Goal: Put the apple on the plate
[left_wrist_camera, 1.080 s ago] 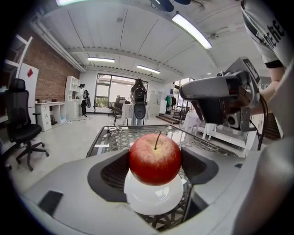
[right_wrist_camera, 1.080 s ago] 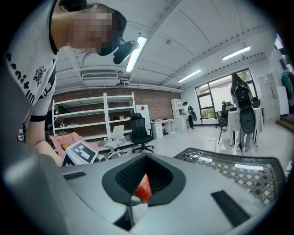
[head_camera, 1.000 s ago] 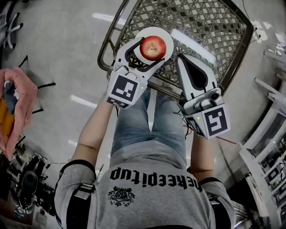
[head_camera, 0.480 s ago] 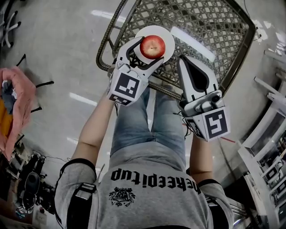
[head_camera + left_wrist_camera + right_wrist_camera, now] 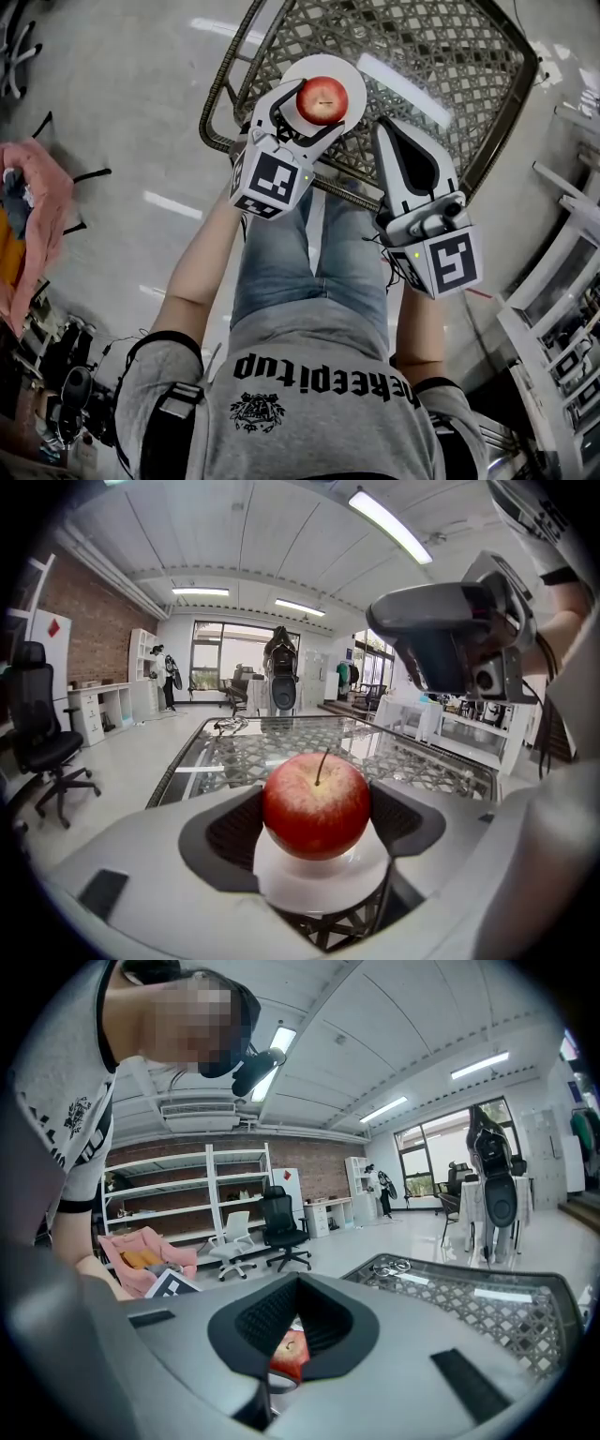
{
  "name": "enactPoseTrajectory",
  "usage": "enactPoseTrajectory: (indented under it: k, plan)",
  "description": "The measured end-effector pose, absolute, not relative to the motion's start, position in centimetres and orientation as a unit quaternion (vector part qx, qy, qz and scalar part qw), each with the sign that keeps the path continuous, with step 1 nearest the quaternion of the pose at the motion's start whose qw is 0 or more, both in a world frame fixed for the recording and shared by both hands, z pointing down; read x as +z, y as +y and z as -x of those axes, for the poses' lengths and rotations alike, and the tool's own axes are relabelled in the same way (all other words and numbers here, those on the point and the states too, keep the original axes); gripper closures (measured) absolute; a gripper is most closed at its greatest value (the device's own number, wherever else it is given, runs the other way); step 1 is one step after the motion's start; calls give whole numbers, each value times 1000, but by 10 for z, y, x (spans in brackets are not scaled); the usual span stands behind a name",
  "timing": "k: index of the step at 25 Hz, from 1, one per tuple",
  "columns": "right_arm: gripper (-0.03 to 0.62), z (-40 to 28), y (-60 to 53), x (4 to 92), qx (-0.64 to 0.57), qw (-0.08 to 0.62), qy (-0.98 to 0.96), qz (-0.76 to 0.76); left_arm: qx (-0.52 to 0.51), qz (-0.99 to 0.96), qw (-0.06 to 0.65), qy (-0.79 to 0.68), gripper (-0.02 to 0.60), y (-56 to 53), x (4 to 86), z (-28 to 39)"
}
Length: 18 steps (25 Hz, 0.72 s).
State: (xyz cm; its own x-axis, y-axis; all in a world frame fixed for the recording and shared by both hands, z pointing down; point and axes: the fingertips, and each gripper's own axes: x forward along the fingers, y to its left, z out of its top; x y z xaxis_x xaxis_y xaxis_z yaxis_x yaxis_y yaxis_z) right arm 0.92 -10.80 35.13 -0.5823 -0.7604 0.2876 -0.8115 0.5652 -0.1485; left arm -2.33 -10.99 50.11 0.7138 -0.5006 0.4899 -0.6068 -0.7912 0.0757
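A red apple sits between the jaws of my left gripper, directly over a small white plate on the lattice-top table. In the left gripper view the apple stands stem up with both pads against its sides, and its underside meets the plate. My right gripper hovers just to the right of the plate, jaws shut with nothing in them. Through the notch in the right gripper jaws a sliver of the apple shows.
The table's dark metal rim runs close to the plate's near left side. A pink cushioned seat stands on the floor at far left, white shelving at right. An office chair stands beyond the table.
The left gripper's body has swung slightly right and forward while the apple stays over the plate. The right gripper has barely moved.
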Motion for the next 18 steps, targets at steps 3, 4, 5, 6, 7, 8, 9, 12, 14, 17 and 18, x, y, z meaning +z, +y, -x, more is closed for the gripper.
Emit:
enactPoseTrajectory:
  k: [3, 4, 5, 6, 7, 8, 9, 12, 14, 17, 18]
  plan:
    - [594, -10, -109, 352, 135, 96, -879, -447, 232, -917, 118, -303, 184, -112, 503, 23]
    - [594, -10, -109, 352, 136, 96, -879, -447, 233, -916, 119, -304, 184, -113, 504, 23]
    - [594, -11, -109, 353, 137, 96, -879, -447, 234, -915, 120, -305, 184, -113, 506, 23]
    - [594, -11, -110, 354, 137, 96, -879, -447, 235, -915, 121, -305, 184, -114, 508, 23]
    - [594, -12, -110, 355, 137, 96, -879, -447, 236, -914, 122, -306, 184, -114, 510, 22]
    - [594, -12, -110, 356, 137, 96, -879, -447, 238, -914, 123, -305, 184, -114, 511, 22]
    - [594, -12, -111, 357, 137, 96, -879, -447, 239, -914, 124, -305, 184, -114, 513, 21]
    - [594, -13, -111, 357, 138, 97, -879, -446, 241, -913, 124, -304, 184, -113, 515, 20]
    - [594, -15, -110, 358, 139, 99, -879, -446, 240, -913, 124, -305, 184, -113, 515, 19]
    - [594, -16, -111, 359, 139, 99, -879, -445, 241, -913, 124, -305, 184, -114, 515, 18]
    - [594, -16, -111, 359, 139, 98, -879, -445, 242, -913, 122, -304, 184, -113, 516, 18]
